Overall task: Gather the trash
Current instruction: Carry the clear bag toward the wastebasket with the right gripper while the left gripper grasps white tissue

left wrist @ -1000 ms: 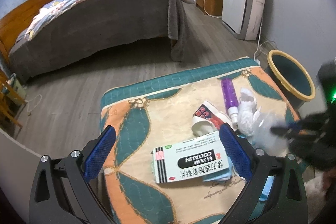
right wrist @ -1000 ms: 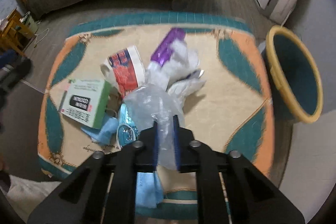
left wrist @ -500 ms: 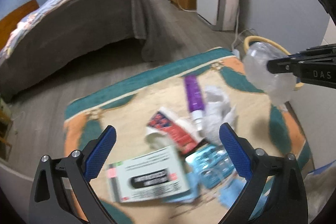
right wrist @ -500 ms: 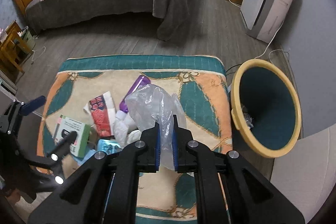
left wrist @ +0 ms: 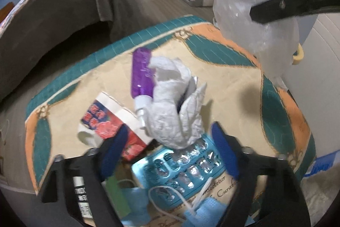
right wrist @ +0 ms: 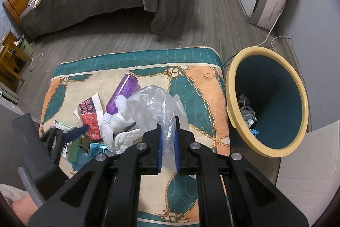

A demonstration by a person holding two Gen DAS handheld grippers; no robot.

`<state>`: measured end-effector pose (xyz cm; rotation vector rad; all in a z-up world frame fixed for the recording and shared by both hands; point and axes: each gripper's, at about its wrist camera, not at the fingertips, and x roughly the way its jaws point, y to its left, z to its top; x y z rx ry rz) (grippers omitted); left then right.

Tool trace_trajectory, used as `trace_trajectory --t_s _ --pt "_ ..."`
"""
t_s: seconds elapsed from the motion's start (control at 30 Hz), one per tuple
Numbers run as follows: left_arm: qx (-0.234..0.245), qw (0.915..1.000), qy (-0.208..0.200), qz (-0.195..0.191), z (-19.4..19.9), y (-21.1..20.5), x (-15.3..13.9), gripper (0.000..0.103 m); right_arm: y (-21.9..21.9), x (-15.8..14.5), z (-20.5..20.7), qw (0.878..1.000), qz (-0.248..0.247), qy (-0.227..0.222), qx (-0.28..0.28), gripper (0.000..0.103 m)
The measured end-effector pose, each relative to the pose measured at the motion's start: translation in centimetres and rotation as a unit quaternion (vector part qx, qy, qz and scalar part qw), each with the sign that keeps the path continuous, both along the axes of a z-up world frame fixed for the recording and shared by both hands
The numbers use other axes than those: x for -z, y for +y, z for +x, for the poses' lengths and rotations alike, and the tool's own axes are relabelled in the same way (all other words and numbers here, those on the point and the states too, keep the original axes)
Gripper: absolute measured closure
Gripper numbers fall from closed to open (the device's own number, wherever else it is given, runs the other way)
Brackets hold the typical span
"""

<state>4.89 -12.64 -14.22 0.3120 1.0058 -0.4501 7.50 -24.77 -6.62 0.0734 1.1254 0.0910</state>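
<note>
The right gripper (right wrist: pixel 167 137) is clamped on a clear plastic bag (right wrist: pixel 157 107), held above the patterned cushion (right wrist: pixel 191 95), left of the yellow-rimmed bin (right wrist: pixel 231 120). The left gripper (left wrist: pixel 167 144), jaws spread wide and holding nothing, hovers over the crumpled tissue (left wrist: pixel 174 110) and blister pack (left wrist: pixel 180 171) on the cushion.

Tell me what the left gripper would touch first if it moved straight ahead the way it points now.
Most likely the crumpled white tissue, which lies between the open fingers of the left gripper just ahead. Depth is unclear; the blue pill pack below might come first.
</note>
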Motion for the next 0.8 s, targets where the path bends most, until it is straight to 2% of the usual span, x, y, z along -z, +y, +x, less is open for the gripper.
trace_trajectory --t_s 0.1,0.17,0.27,0.43,0.8 --pt "-0.002 0.9999 0.012 0.011 0.3 -0.2 0.7 0.048 -0.1 -0.1 0.0 1.0 0.003 -0.002 -0.001 0.095" --pt "0.0 0.9997 0.018 0.016 0.3 0.0 1.1 0.066 -0.3 -0.1 -0.1 1.0 0.004 -0.002 -0.002 0.095" --pt "0.002 0.9997 0.022 0.009 0.2 0.2 0.9 0.08 -0.3 -0.2 -0.1 1.0 0.004 -0.002 0.001 0.095" --pt "0.0 0.9995 0.009 -0.029 -0.1 0.7 -1.0 0.085 -0.4 -0.6 -0.2 1.0 0.005 -0.007 0.004 0.095" --pt "-0.014 0.9927 -0.069 -0.097 -0.2 2.4 -8.1 0.086 -1.6 -2.2 -0.3 0.999 0.005 -0.031 0.018 0.095"
